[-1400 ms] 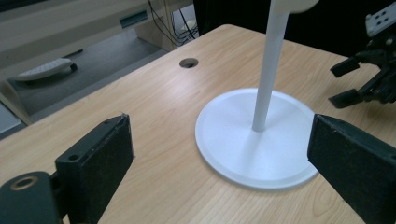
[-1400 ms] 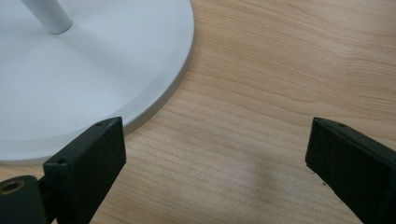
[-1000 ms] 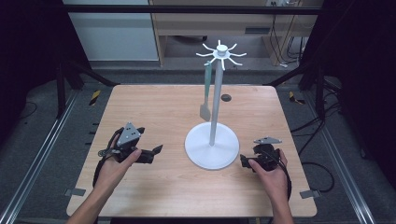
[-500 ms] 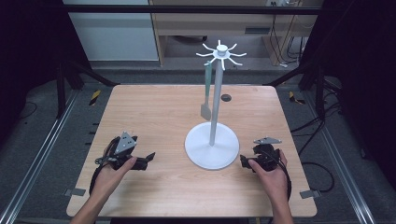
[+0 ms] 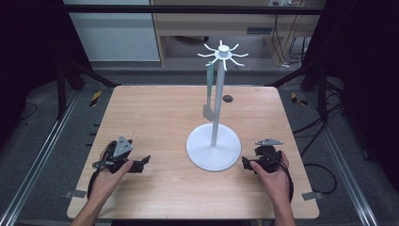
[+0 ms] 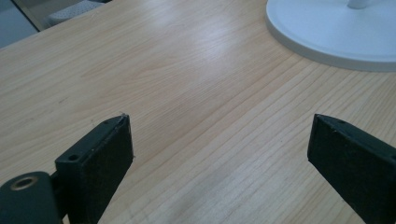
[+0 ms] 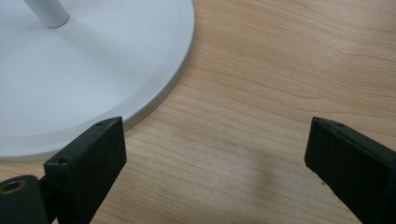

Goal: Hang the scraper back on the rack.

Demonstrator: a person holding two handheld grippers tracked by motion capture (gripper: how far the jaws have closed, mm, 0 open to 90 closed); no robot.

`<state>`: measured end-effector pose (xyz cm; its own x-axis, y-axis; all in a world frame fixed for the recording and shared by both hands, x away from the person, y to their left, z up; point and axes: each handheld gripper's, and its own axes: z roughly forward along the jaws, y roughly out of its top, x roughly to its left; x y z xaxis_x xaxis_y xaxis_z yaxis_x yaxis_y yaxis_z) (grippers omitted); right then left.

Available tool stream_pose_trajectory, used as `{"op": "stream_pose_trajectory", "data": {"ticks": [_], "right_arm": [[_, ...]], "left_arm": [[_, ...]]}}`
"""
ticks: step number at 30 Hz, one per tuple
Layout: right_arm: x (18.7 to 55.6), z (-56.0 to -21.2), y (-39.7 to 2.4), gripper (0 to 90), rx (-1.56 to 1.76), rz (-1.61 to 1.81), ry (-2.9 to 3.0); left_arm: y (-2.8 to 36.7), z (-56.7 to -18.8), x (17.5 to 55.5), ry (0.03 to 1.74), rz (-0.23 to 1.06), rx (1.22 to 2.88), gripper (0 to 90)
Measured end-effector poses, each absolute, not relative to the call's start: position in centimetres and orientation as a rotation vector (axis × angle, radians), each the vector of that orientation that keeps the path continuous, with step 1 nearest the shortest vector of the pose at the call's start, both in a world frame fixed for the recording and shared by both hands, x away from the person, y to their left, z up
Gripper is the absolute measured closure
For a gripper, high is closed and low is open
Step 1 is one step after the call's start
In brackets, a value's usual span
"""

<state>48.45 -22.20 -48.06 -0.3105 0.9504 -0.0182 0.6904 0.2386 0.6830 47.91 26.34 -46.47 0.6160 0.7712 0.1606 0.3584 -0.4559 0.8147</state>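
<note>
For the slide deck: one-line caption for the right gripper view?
Open right tongs hover low over the wooden table, beside the white stand base.

Both forearms are reaching in from six o'clock. The left gripper (image 5: 143, 161) is sitting low at seven o'clock, jaws spread wide; the right gripper (image 5: 244, 163) is resting at five o'clock, jaws likewise apart.

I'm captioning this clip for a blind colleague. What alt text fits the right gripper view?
The right gripper, its two black jaws wide apart and empty, hangs low over the pale wooden table. At upper left lies the round white base of a stand, its white pole rising out of frame.
</note>
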Motion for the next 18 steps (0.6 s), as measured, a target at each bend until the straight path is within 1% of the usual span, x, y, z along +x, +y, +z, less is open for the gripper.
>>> {"op": "stream_pose_trajectory", "data": {"ticks": [6, 12, 18], "right_arm": [[48.4, -48.1, -22.2, 5.8, 1.5, 0.808, 2.086], [48.5, -48.1, -22.1, 5.8, 1.495, 0.81, 2.094], [48.6, -48.1, -22.0, 5.8, 1.486, 0.806, 2.1]], "left_arm": [[27.7, -47.4, 48.0, 0.931, 0.688, 2.037, 6.4], [29.0, -47.2, 48.1, 0.977, 0.698, 1.99, 6.4], [29.1, -47.2, 48.1, 0.981, 0.697, 1.989, 6.3]]}}
